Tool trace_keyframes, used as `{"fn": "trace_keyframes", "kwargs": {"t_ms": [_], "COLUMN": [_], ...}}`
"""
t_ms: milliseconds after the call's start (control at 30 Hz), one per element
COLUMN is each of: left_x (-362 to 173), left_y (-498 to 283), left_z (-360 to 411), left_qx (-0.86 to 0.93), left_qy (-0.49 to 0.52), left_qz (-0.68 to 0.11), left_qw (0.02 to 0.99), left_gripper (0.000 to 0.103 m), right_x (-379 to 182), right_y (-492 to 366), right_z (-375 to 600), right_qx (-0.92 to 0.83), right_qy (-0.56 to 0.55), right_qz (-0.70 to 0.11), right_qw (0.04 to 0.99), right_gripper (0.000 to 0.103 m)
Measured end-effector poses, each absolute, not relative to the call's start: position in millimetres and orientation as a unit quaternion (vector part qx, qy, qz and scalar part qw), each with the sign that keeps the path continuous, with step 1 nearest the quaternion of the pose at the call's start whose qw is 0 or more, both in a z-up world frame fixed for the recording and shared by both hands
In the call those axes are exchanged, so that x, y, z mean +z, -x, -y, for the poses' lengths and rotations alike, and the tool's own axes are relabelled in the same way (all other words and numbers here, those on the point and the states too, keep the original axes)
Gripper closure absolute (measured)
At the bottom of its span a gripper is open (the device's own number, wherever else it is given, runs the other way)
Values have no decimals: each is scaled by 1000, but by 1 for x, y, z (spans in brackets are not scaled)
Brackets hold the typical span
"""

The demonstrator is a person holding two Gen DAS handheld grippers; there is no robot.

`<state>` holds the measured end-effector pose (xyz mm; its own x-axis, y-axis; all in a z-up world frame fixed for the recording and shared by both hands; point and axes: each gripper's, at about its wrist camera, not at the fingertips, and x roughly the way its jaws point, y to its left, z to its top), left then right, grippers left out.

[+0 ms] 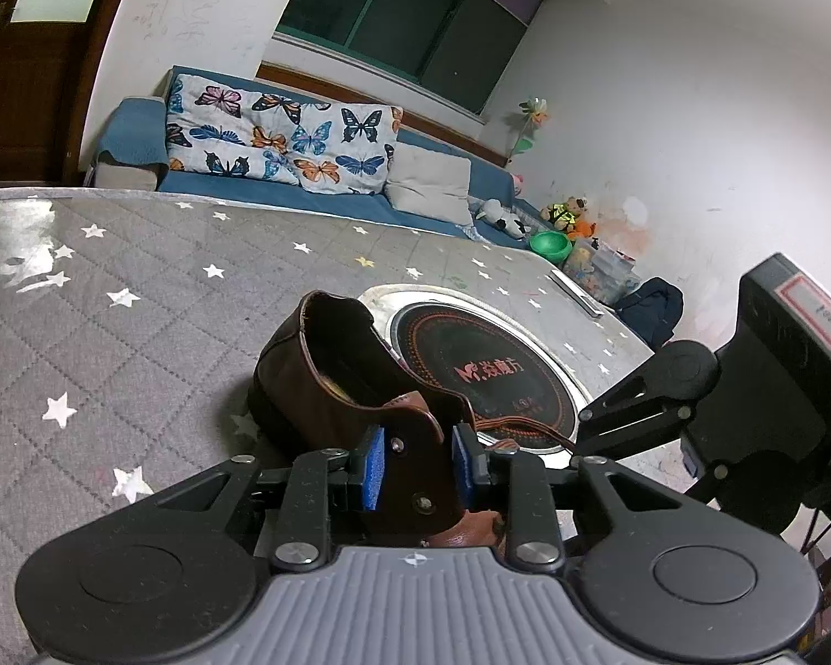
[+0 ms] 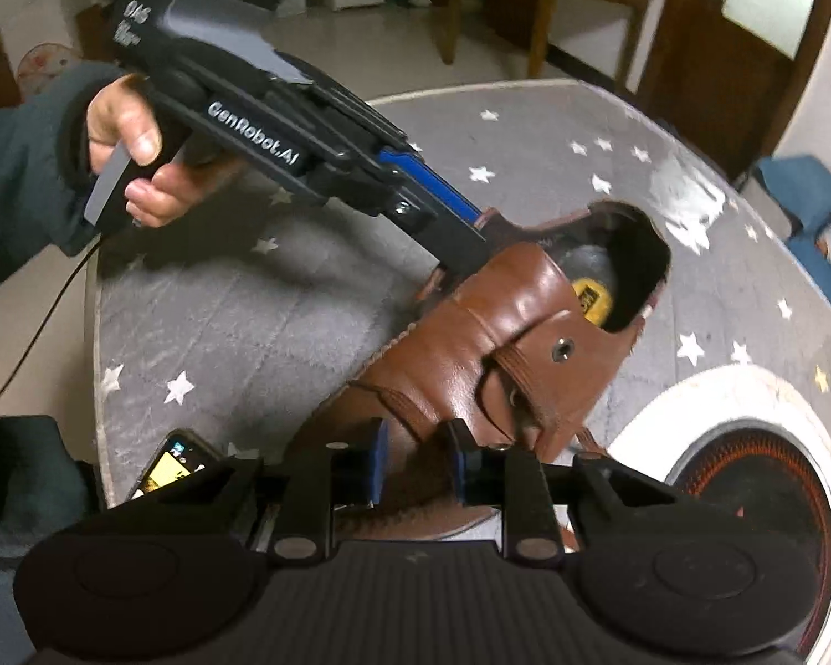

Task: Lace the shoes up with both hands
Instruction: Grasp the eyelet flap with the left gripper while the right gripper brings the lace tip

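Brown shoe (image 2: 504,332) lies on the counter (image 1: 138,288), its length running away from the right tongs (image 2: 415,460), jaw state unclear, just over its toe; left tongs (image 1: 418,465) clamp its eyelet flap (image 1: 410,443).

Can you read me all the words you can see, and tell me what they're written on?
"GenRobot.AI": on the side of the left tool.
A red "M" logo with characters too blurred to read: on the round cooktop set in the table.
Handwriting on the white label on the right tool's body: too small to read.
Yellow tag inside the shoe: unreadable.
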<state>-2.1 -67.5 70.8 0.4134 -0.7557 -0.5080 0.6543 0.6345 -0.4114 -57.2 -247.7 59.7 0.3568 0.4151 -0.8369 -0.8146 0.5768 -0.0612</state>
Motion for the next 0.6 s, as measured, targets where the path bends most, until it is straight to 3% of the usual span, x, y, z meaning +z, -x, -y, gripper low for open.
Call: {"fn": "trace_keyframes", "kwargs": {"t_ms": [67,233,433,600], "left_x": [71,70,63,57], "left_y": [2,-2,-10,-13], "left_z": [66,61,50,45], "left_qx": [-422,-433,-456,-472], "left_qy": [75,77,94,118], "left_qz": [-343,-345,-342,-337], "left_qw": [836,829,816,806], "left_gripper": [74,74,74,74], "right_x": [56,55,63,62], "right_y": [59,66,68,73], "right_z": [249,255,268,261], "right_qx": [397,407,395,369], "right_qy": [241,219,189,241], "right_qz": [-397,-375,-327,-286], "right_qw": [791,804,837,851], "right_gripper": [82,102,102,102]}}
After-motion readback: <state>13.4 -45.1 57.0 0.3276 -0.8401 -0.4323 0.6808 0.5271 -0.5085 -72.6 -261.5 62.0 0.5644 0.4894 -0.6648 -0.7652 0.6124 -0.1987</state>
